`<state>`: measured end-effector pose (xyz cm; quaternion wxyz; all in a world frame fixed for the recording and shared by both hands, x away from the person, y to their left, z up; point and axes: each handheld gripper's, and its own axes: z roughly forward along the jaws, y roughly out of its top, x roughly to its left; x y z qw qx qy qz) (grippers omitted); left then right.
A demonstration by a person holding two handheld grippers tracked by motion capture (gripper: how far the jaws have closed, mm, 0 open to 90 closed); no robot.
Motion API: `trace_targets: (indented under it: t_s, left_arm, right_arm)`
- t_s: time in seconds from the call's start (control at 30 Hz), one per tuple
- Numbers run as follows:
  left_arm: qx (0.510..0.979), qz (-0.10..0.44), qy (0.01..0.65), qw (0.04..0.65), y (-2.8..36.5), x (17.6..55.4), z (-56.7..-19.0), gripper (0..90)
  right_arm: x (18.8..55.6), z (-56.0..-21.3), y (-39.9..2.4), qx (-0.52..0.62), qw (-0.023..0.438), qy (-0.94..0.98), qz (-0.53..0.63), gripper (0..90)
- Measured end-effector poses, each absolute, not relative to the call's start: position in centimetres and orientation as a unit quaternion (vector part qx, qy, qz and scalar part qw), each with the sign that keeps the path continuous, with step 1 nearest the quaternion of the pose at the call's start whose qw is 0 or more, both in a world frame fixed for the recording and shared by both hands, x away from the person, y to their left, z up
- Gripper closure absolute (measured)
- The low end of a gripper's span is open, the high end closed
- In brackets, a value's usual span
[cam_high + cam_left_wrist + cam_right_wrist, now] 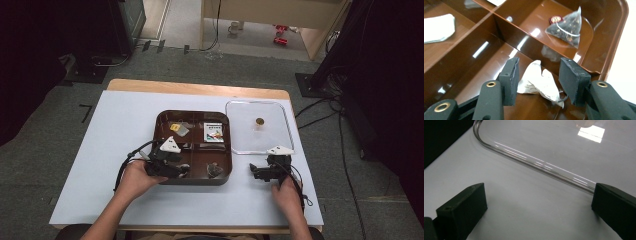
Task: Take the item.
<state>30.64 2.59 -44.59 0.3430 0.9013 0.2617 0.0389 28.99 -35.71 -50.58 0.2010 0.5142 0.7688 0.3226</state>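
Near the front edge of the surface, inside the brown tray's (pixel 616 47) front left compartment, the left tool (pixel 539 80) stood half open around a white tea bag (pixel 536 81), its pads not yet pressing it. Further right, by the clear lid (pixel 544 167), the right tool (pixel 539 207) rested wide open, holding nothing.

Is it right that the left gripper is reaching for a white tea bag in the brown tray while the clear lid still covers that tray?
Not quite. The left gripper does straddle the white tea bag in the brown tray, jaws not yet pressing it. But the clear lid is off, lying on the table beside the tray, as the high view shows.
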Motion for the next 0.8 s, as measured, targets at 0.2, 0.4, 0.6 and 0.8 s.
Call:
trace_targets:
  t_s: [0.2, 0.4, 0.6, 0.8]
  left_arm:
    - [0.912, 0.038, 0.259, 0.316, 1.94, 30.56, -45.23, 53.8]
    - [0.914, 0.031, 0.273, 0.298, 1.96, 30.71, -45.41, 63.2]
    - [0.916, 0.02, 0.287, 0.28, 1.83, 30.69, -45.37, 77.4]
    - [0.913, 0.012, 0.302, 0.275, 2.27, 30.99, -45.09, 81.3]
  right_arm:
    - [28.99, -50.58, -35.71, 0.514, 0.201, 0.769, 0.323, 0.0]
    - [28.99, -50.58, -35.71, 0.514, 0.201, 0.769, 0.323, 0.0]
    - [28.99, -50.57, -35.71, 0.514, 0.201, 0.769, 0.323, 0.0]
    - [28.99, -50.58, -35.71, 0.513, 0.202, 0.769, 0.323, 0.0]
